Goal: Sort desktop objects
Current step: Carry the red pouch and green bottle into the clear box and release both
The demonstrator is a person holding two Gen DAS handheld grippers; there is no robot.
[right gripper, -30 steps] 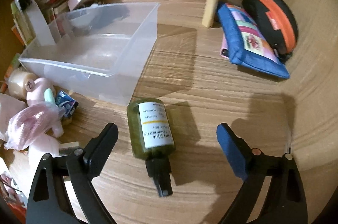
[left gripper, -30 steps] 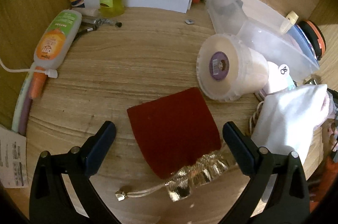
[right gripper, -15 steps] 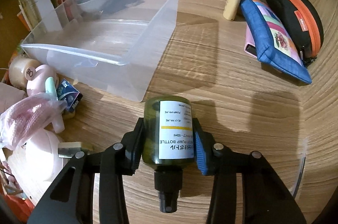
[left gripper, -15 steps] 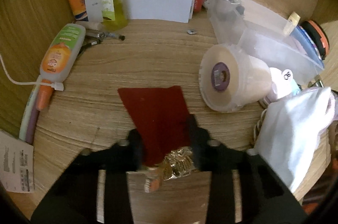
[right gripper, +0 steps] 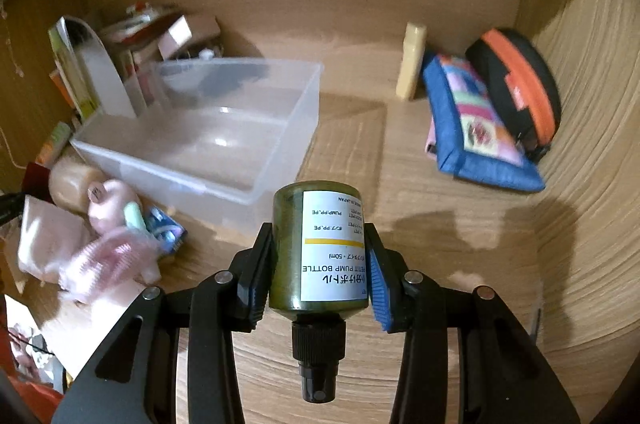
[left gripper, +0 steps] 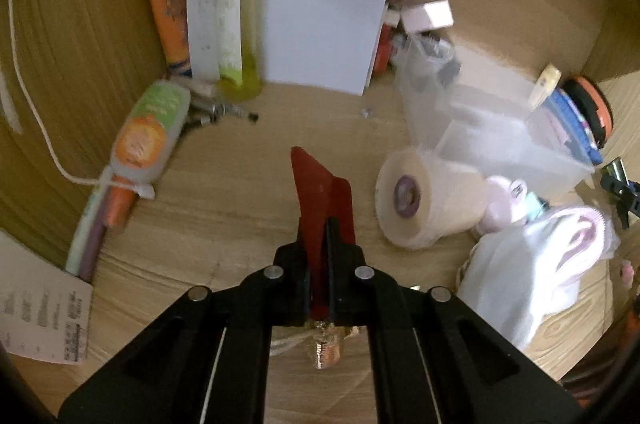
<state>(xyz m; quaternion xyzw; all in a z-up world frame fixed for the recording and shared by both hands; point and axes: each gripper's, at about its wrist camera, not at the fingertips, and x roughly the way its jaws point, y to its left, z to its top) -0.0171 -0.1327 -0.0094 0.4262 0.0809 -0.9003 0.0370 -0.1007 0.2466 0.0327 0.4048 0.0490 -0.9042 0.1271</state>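
Observation:
My left gripper (left gripper: 325,244) is shut on a dark red pouch (left gripper: 316,183), which is folded between the pads and lifted off the wooden desk; its gold drawstring end (left gripper: 326,348) hangs below the fingers. My right gripper (right gripper: 320,256) is shut on a green pump bottle (right gripper: 316,248) with a white label, held above the desk with its black nozzle pointing back toward the camera. A clear plastic bin (right gripper: 208,127) stands beyond the bottle, to the left, and shows again at the right of the left wrist view as the same clear bin (left gripper: 500,135).
Left wrist view: an orange-labelled tube (left gripper: 150,131), a yellow-green bottle (left gripper: 236,23), papers (left gripper: 320,15), a tape roll (left gripper: 424,199) and white cloth (left gripper: 532,260). Right wrist view: a blue pouch (right gripper: 472,127), a black and orange case (right gripper: 516,87), a cream stick (right gripper: 412,59) and pink items (right gripper: 108,248).
Both grippers went from wide open to shut, the left on the red pouch, the right on the green bottle. Both then rose, lifting their objects off the desk.

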